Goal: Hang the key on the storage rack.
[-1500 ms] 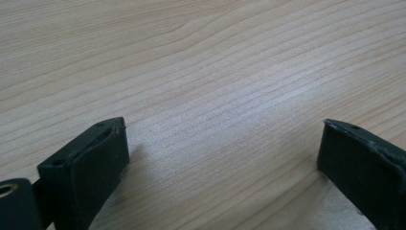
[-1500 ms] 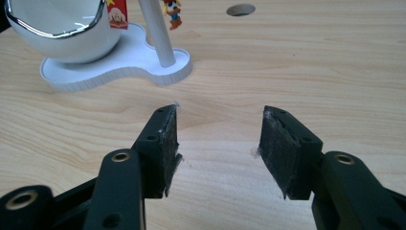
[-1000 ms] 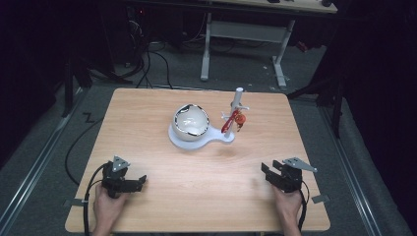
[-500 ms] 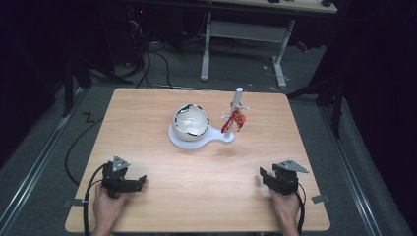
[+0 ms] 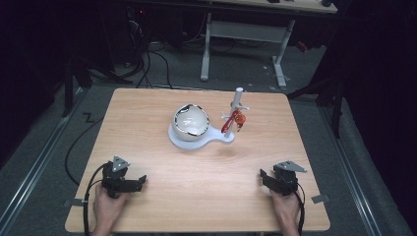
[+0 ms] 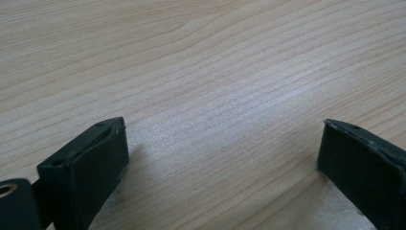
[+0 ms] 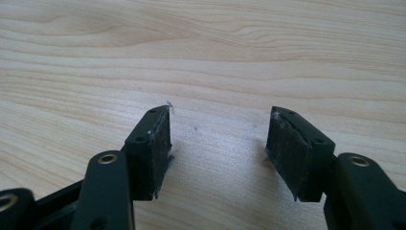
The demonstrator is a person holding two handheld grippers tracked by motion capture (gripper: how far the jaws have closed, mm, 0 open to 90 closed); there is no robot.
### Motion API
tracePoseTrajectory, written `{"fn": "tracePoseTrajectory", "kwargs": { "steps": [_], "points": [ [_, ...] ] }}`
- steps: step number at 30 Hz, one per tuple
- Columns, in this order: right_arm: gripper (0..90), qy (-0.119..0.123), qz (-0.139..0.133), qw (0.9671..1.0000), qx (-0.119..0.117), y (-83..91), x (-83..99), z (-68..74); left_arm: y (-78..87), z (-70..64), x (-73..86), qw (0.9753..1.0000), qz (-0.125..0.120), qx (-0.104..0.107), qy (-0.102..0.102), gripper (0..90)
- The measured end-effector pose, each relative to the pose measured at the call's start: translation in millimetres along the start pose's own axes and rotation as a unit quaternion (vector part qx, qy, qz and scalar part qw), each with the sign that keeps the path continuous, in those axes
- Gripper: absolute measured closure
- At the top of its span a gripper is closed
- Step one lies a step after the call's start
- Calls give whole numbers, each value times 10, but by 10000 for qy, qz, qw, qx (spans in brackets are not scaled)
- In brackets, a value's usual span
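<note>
Both grippers sit low at the bottom of the high view, well apart from the work; left gripper (image 5: 140,181) at lower left, right gripper (image 5: 264,176) at lower right, each in a hand resting on the table (image 5: 147,118).

Jaws: in the left gripper view the left gripper (image 6: 222,143) stands wide open over bare wood grain, nothing between the pads; in the right gripper view the right gripper (image 7: 218,132) is open too, a narrower gap, also holding nothing.

Target cluster is at upper centre of the high view: bowl (image 5: 191,120) sitting on a white base (image 5: 209,141); just right of it a white stand (image 5: 238,101) rising upright from the same base, with small red items (image 5: 232,121) hanging off its pegs.

Key relation: the red items lie up and left of the right gripper, up and right of the left one; right hand looks nearer to them, left is about as near to the bowl. Stand's long axis is vertical, pegs stick out sideways; I'd judge anything lifted off must clear the peg first. Can't tell what the red items are at this size.
</note>
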State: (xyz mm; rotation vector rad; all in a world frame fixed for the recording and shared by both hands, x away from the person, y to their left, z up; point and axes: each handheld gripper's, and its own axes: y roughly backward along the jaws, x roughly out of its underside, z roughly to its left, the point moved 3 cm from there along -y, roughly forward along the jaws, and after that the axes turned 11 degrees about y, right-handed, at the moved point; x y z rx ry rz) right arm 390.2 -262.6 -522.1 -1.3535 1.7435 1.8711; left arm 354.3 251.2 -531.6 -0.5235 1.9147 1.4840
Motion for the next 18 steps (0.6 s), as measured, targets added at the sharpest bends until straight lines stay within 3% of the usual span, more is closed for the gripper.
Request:
{"fn": "tracePoseTrajectory", "kwargs": {
  "steps": [5,18],
  "points": [
    [382,81,139,9999,10,-17,3,9,0,0,0,10000,0,-1,0,39],
    [369,76,152,9999,16,-19,3,11,0,-3,2,10000,-12,0,11,39]
  ]
}}
